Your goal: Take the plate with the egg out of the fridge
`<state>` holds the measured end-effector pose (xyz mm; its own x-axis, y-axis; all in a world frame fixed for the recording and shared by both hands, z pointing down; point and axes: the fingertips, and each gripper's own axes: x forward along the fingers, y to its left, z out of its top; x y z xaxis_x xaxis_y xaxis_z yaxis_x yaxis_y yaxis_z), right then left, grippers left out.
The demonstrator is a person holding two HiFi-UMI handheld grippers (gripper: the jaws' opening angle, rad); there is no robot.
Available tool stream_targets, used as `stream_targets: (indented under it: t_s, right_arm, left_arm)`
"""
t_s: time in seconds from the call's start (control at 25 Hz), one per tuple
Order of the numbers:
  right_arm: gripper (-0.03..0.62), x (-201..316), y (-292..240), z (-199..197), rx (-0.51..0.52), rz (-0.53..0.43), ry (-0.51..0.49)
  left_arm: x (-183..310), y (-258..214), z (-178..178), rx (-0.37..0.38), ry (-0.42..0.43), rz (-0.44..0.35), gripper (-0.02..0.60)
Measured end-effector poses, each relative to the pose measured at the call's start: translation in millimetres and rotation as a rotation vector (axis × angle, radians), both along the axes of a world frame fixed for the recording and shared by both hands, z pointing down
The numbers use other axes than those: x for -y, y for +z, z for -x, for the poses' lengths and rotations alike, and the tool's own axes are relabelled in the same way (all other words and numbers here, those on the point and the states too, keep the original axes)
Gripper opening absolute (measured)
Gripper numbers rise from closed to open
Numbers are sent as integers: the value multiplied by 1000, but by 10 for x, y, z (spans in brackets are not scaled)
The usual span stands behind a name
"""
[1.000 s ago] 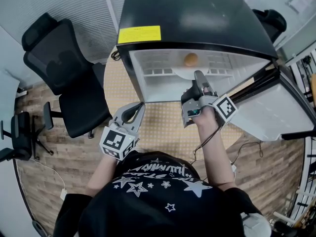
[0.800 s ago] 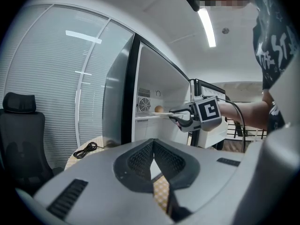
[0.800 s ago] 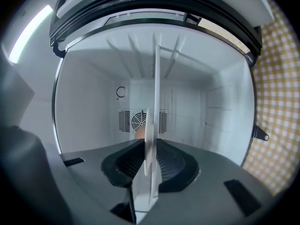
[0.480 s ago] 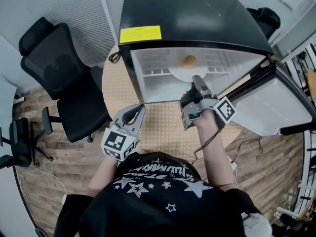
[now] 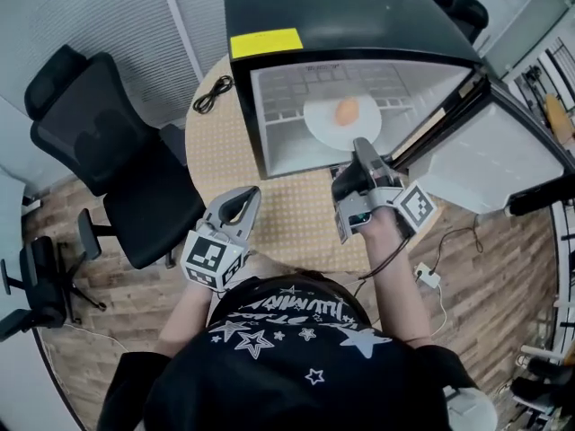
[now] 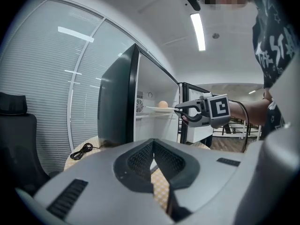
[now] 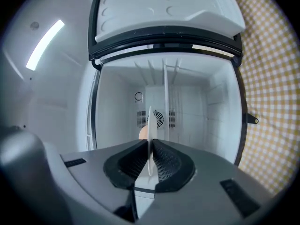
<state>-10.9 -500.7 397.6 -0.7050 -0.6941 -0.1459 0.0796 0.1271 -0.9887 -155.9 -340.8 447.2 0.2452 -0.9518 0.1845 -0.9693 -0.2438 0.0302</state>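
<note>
On the fridge (image 5: 350, 16) shelf, toward its front edge, the white plate (image 5: 334, 129) lies flat. The egg (image 5: 347, 109) sits loose near the plate's middle.

The right tool (image 5: 362, 148) has just been closing its jaws and now pinches the plate's near rim. In the right gripper view the rim (image 7: 149, 142) shows edge-on between the pads.

The hold is thin and at one edge only. Once the plate leaves the shelf its far side may droop, and nothing stops the egg from rolling off. A quick or jerky pull could have the same effect, or could slip the rim out of the pads.

The left tool (image 5: 249, 196) is closed on nothing. It hangs above the worktop (image 5: 296, 214) towards its near-left edge, well apart from the fridge, so it gives the plate no support.

The fridge stands at the worktop's far edge with its door (image 5: 490, 164) swung open to the right. The door is close beside the right tool and could catch the plate if the pull drifts that way. A coiled cable (image 5: 213, 94) lies at the worktop's far-left edge, and an office chair (image 5: 99, 151) stands on the floor to the left. Neither is in the way.
</note>
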Motion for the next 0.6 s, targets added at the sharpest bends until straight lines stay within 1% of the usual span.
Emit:
stream_targets:
  t_s: [0.2,0.36,0.6]
  right_arm:
    - [49,-541,21,-138,-5,-10,68]
    - [49,-704,66,-218,-21,-8,114]
    - [49,-1357,181,-402,-36,-1,207]
  left_arm:
    - [-350,-31,86,2,54,-17,8]
    - [-356,1,119,-6,108,-1,7]
    - [-716,90,40,-14,226,9,8]
